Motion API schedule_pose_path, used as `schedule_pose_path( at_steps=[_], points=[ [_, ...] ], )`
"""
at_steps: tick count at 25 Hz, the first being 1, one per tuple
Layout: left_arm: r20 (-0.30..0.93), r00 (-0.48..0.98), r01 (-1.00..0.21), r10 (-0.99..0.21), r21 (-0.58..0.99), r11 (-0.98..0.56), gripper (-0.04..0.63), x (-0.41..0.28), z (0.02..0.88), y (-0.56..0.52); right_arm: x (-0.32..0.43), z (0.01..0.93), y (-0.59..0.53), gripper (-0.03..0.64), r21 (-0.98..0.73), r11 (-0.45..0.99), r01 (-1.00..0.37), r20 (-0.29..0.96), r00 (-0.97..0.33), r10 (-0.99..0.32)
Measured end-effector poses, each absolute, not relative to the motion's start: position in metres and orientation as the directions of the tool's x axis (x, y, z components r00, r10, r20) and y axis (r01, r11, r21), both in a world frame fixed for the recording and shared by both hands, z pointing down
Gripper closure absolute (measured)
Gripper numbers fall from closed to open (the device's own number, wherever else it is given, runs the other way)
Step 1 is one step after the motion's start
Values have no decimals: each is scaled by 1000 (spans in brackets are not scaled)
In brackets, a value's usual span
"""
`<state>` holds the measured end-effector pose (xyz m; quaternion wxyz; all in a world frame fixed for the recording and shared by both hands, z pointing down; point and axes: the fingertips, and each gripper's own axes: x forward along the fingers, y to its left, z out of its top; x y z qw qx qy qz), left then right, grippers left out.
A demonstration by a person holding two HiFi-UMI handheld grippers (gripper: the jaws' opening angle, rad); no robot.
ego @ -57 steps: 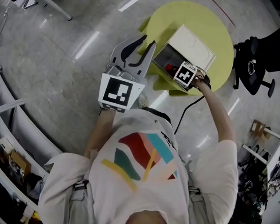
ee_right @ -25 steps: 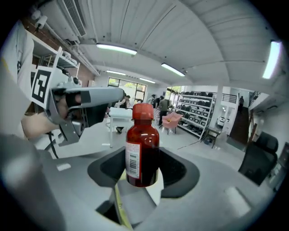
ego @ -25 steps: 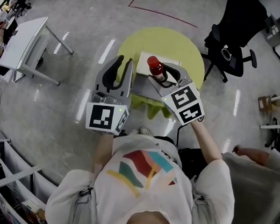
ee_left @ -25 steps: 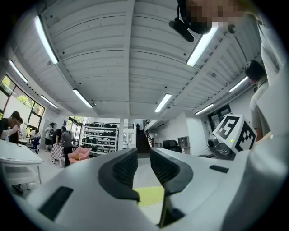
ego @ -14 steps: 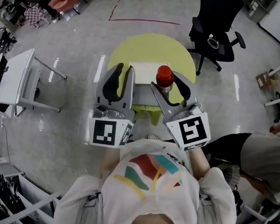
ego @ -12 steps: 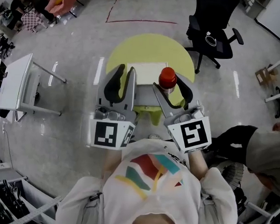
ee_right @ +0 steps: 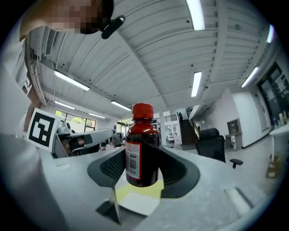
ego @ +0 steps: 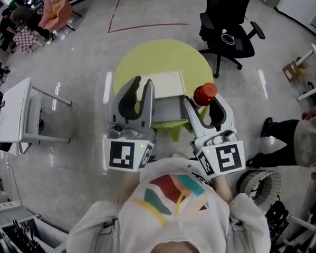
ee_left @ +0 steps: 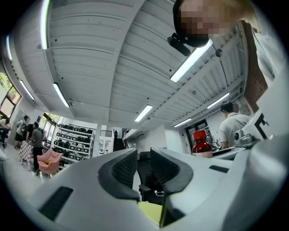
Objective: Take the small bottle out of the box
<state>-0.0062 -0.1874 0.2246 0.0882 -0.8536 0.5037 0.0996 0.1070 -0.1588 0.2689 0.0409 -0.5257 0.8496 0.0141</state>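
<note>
Bottle (ego: 205,93) stands upright, red cap on top, between the jaws of the right gripper (ego: 203,105); both pads press on its dark body, with the barcode label facing the left pad. The bottle is out of the box (ego: 163,82), held just right of the box and above its level. The box stands open on the round yellow table (ego: 151,57). The left gripper (ego: 141,85) hovers at the left side of the box, its fingers a narrow gap apart with nothing between them.
</note>
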Motion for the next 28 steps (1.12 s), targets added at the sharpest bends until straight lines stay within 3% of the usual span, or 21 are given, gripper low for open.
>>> schedule_pose_path(
  at_steps=[28],
  points=[
    [-215, 481, -875, -850, -55, -481, 518, 8, 237, -198, 144, 281, -174, 400, -20, 365, -931, -46, -364, -930]
  ],
)
